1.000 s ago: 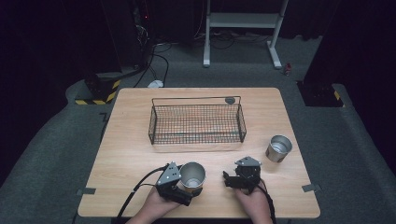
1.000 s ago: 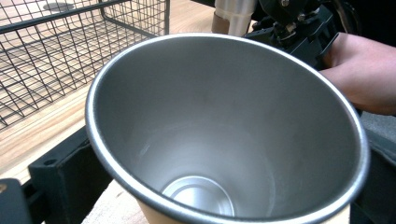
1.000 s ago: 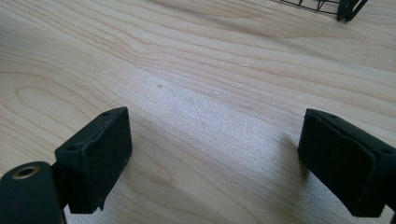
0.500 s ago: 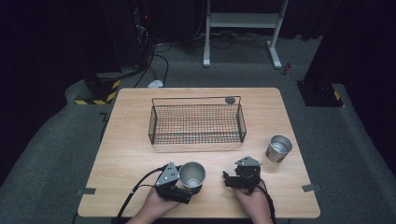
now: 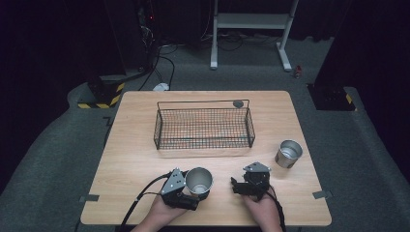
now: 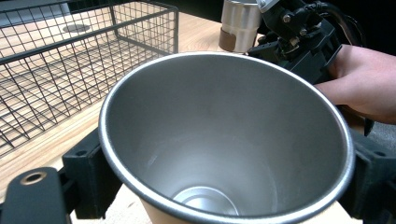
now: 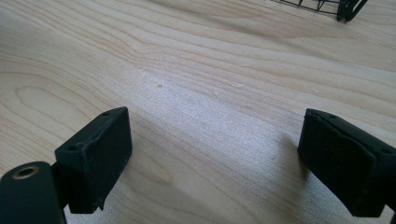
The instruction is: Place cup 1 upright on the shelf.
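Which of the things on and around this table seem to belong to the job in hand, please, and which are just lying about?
Likely in the job:
held steel cup, clamped in the left gripper
second steel cup
wire basket
right gripper, open over bare wood

Lying about:
white stand
floor cables

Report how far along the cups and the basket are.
Done: nothing yet; the wire basket sits empty. In hand: the left tool is shut on a steel cup at the table's near edge. Left: the second steel cup stands alone at the right, and the right tool hangs open over bare wood. Probably both cups go into the basket.
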Action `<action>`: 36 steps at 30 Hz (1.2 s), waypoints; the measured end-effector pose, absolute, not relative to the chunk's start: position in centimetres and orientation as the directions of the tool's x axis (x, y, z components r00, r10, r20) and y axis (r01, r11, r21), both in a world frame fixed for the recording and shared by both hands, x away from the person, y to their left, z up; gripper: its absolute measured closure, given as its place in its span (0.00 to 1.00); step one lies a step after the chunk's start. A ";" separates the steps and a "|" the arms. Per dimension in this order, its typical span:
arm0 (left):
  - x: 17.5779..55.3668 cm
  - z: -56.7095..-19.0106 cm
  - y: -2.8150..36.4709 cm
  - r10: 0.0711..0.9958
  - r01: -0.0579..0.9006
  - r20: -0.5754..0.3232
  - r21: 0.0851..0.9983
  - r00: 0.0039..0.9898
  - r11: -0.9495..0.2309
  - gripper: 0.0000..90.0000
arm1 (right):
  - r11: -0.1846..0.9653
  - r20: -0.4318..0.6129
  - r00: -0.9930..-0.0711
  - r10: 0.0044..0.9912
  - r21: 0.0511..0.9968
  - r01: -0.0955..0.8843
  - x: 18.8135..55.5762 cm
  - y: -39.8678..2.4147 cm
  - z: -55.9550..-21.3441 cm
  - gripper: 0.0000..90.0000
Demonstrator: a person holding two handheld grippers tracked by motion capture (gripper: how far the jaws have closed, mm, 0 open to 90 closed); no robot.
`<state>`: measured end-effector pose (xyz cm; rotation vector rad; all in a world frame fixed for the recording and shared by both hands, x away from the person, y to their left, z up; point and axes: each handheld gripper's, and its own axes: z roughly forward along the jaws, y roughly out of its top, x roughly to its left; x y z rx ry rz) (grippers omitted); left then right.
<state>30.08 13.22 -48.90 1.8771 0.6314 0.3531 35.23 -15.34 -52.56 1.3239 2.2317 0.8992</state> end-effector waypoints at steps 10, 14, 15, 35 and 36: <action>30.1 -48.6 13.9 0.593 0.255 -0.044 0.926 0.804 -0.277 0.14 | 0.347 -0.009 -0.476 0.879 0.697 0.627 35.2 -15.3 -52.6 0.11; 30.0 -48.5 14.2 0.601 0.254 -0.043 0.929 0.798 -0.270 0.14 | 0.347 -0.009 -0.476 0.879 0.697 0.627 35.2 -15.3 -52.6 0.11; 30.0 -48.5 14.4 0.606 0.254 -0.043 0.930 0.795 -0.267 0.14 | 0.348 -0.011 -0.477 0.879 0.698 0.626 35.2 -15.3 -52.6 0.11; 30.6 -48.2 17.9 0.683 0.277 -0.040 0.930 0.729 -0.242 0.15 | 0.347 -0.009 -0.476 0.879 0.697 0.627 35.2 -15.3 -52.6 0.11; 30.7 -48.2 18.1 0.687 0.277 -0.039 0.930 0.726 -0.240 0.15 | 0.348 -0.011 -0.477 0.879 0.698 0.626 35.2 -15.3 -52.6 0.11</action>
